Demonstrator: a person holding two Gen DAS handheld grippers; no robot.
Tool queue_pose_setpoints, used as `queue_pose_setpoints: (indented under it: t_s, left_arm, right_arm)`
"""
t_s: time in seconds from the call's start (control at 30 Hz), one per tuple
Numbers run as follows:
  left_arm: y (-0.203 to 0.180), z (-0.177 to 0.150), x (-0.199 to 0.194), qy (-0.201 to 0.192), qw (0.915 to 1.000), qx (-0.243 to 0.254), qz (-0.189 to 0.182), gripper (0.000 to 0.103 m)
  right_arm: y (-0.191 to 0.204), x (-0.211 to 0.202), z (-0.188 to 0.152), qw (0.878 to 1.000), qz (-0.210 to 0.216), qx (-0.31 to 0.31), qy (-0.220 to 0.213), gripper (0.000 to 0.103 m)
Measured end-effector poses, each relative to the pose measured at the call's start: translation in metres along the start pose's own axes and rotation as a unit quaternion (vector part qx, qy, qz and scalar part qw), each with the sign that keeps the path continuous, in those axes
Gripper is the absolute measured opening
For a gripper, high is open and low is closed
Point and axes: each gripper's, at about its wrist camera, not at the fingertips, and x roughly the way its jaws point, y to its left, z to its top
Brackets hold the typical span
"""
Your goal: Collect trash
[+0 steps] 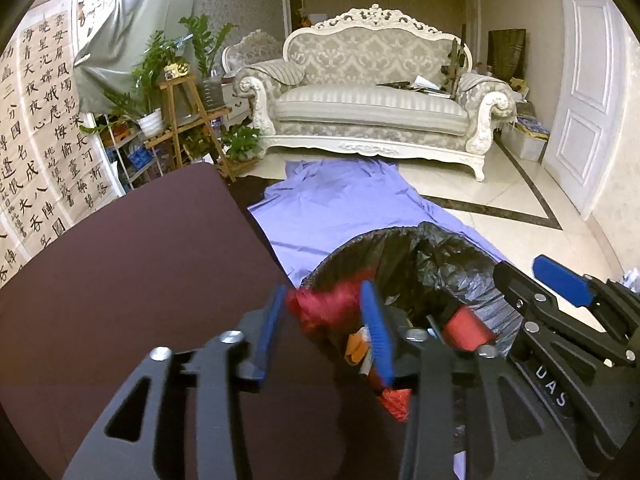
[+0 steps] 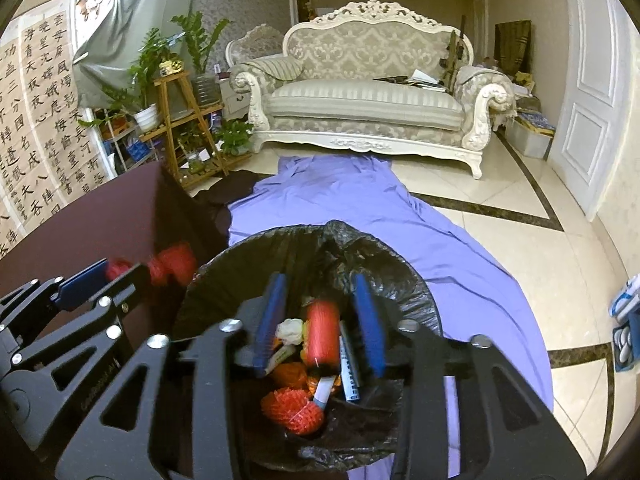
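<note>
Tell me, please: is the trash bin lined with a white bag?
No, the bag that lines the trash bin is black and crinkled, and its edge is folded over the rim.

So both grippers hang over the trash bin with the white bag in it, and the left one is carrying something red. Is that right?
Nearly. The bag lining the trash bin is black, not white; the right wrist view shows it plainly. The rest holds: the right gripper is over the bin's opening, and the left gripper at its rim has a crumpled red piece of trash between its fingers.
</note>
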Motion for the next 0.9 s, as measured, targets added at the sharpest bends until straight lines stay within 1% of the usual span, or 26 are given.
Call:
queue_pose_setpoints:
  t_s: [0.13, 0.17, 0.2, 0.27, 0.3, 0.37, 0.43, 0.53, 0.6, 0.73, 0.9]
  left_arm:
    - [0.003, -0.002, -0.002, 0.000, 1.0000, -0.003, 0.005, 0.059]
    - [0.004, -0.002, -0.002, 0.000, 1.0000, -0.005, 0.005, 0.065]
    - [0.007, -0.003, -0.005, -0.002, 0.9999, -0.010, 0.005, 0.069]
    - [0.008, -0.002, -0.009, -0.006, 0.9999, -0.013, 0.006, 0.072]
    - [0.010, -0.003, -0.012, -0.010, 0.9998, -0.013, 0.008, 0.074]
    - [0.012, -0.003, -0.019, -0.018, 0.9997, -0.010, 0.014, 0.076]
    - [0.015, -0.005, -0.027, -0.025, 0.9995, -0.009, 0.017, 0.078]
    - [0.020, -0.009, -0.040, -0.029, 0.9993, -0.017, 0.018, 0.081]
    - [0.024, -0.011, -0.047, -0.031, 0.9991, -0.021, 0.022, 0.083]
    - [0.032, -0.018, -0.062, -0.037, 0.9986, -0.026, 0.028, 0.084]
    - [0.041, -0.027, -0.077, -0.040, 0.9981, -0.037, 0.030, 0.084]
  right_arm:
    - [-0.004, -0.002, -0.001, 1.000, -0.008, 0.004, -0.002, 0.046]
    - [-0.004, -0.003, -0.002, 1.000, -0.011, 0.004, -0.003, 0.049]
    - [-0.004, -0.004, -0.003, 1.000, -0.013, 0.004, -0.003, 0.050]
    - [-0.004, -0.007, -0.005, 1.000, -0.016, 0.006, -0.005, 0.055]
    - [-0.005, -0.009, -0.006, 1.000, -0.018, 0.007, -0.006, 0.056]
    - [-0.007, -0.013, -0.006, 1.000, -0.020, 0.009, -0.008, 0.061]
    - [-0.007, -0.021, -0.007, 1.000, -0.021, 0.009, -0.013, 0.063]
    - [-0.004, -0.033, -0.006, 1.000, -0.020, 0.006, -0.021, 0.069]
    - [-0.001, -0.043, -0.007, 0.999, -0.021, 0.002, -0.030, 0.071]
    - [0.003, -0.060, -0.007, 0.999, -0.021, -0.003, -0.044, 0.076]
    - [0.010, -0.080, -0.011, 0.998, -0.017, -0.010, -0.056, 0.078]
